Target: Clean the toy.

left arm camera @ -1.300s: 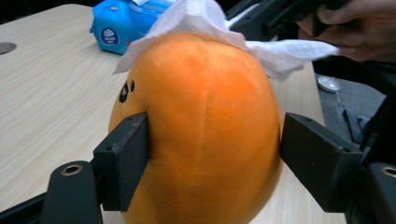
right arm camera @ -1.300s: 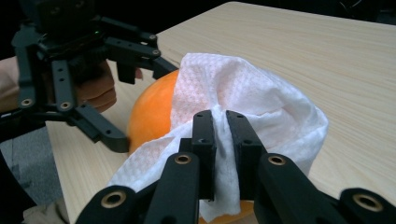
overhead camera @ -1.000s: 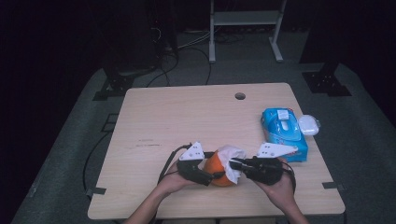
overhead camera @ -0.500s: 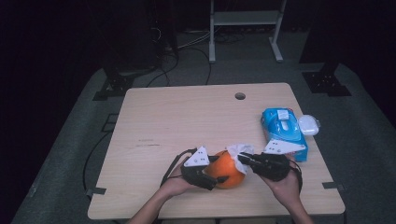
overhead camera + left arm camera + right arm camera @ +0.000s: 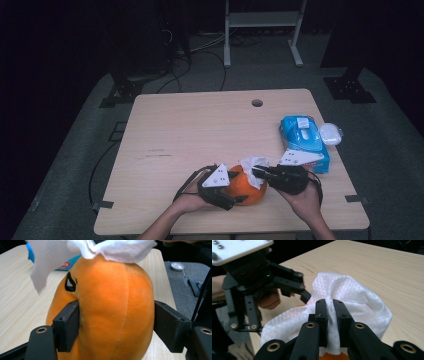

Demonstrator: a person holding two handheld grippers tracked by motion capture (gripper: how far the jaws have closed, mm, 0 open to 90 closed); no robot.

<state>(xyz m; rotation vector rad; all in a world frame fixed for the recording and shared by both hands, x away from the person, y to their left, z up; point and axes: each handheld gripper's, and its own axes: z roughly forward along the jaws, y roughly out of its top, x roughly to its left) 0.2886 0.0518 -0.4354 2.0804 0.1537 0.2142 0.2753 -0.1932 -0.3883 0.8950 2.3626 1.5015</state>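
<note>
An orange plush pumpkin [image 5: 246,188] with a black eye mark [image 5: 70,282] rests near the table's front edge. My left gripper [image 5: 235,192] is shut on the pumpkin [image 5: 112,310], one jaw pressed into each side. A white wipe [image 5: 254,167] lies draped over the pumpkin's top. My right gripper [image 5: 256,173] is shut on that wipe [image 5: 352,302], with the cloth bunched between its jaws, and the wipe [image 5: 90,250] hangs down over the pumpkin's upper side. The left gripper [image 5: 302,293] shows at the left in the right gripper view.
A blue pack of wipes [image 5: 304,142] lies at the right of the wooden table [image 5: 200,130], with a small white lid-like object [image 5: 331,133] beside it. A round cable hole [image 5: 257,103] sits near the far edge. Cables and stand feet lie on the floor beyond.
The pumpkin and both grippers have shifted slightly right and toward the front. The wipe, earlier held up beside the pumpkin, now lies over its top.
</note>
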